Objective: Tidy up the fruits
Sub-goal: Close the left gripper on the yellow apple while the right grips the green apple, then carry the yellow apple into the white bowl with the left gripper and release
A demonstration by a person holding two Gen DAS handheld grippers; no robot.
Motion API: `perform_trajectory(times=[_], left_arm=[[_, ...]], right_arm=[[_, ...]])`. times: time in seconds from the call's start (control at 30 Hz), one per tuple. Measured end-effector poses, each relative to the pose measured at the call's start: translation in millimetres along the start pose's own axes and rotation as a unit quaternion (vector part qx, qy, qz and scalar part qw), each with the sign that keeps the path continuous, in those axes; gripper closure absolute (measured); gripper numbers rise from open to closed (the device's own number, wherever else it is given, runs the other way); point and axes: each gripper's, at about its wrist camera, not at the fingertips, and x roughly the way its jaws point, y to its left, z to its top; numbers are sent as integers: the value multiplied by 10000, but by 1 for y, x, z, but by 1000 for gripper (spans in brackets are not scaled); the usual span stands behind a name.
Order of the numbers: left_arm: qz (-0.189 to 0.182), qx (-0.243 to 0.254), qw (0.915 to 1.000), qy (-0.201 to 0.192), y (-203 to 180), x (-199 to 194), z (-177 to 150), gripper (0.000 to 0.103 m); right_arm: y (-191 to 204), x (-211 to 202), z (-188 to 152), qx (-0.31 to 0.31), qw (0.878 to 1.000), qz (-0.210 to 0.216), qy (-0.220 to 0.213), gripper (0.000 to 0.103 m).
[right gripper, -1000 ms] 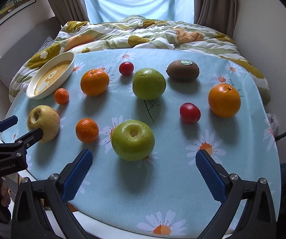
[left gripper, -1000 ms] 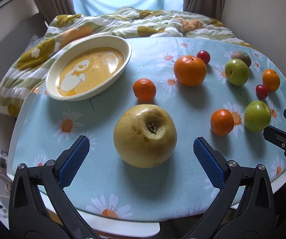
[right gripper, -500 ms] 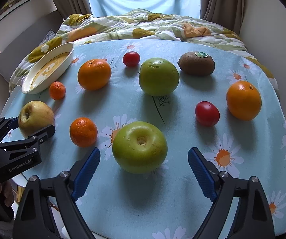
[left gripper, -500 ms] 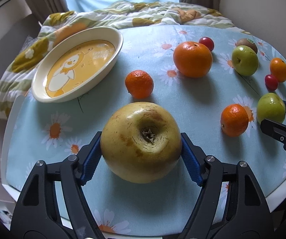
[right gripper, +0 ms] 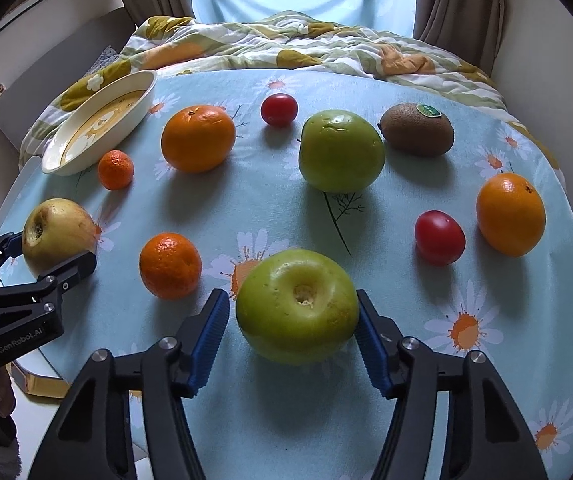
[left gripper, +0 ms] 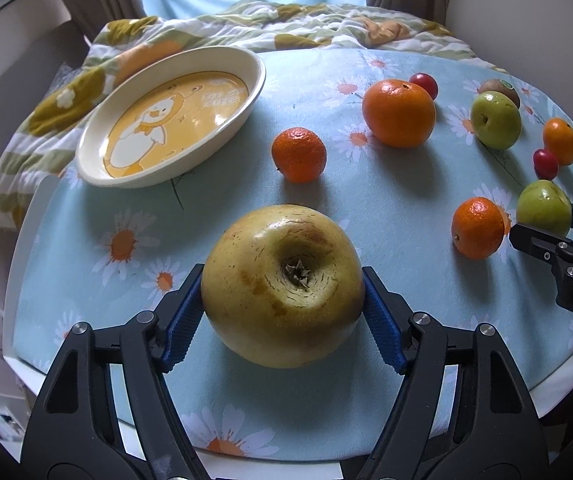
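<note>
Left wrist view: the left claw [left gripper: 282, 316] pinches a round, russet-blotched yellow apple [left gripper: 282, 292] between ribbed blue pads on the daisy-print bench [left gripper: 214, 216]. The right claw [right gripper: 292, 332] brackets a glossy green apple [right gripper: 297, 306]; firm contact can't be told.

The left gripper [left gripper: 282, 312] reached forward low over the table, its blue pads [left gripper: 182, 320] pressed against both flanks of the yellow apple [left gripper: 282, 284]; the right gripper [right gripper: 292, 332] lay likewise low and level, its jaws straddling the green apple [right gripper: 297, 306], the right pad touching, the left just clear.
</note>
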Motion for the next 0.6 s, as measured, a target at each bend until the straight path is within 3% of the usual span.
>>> perform_trajectory(times=[0.03, 0.3, 0.6], left_arm=[[4, -21, 10000, -3, 1, 0, -1, 23], [-33, -338, 9994, 5, 7, -8, -4, 23], [-5, -706, 9968, -366, 21, -54, 7, 23]], right_arm=[[0, -1, 0, -27, 10000, -44, -22, 53], [1, -9, 0, -106, 9999, 86, -39, 53], [20, -42, 20, -451, 9978, 374, -307, 53]])
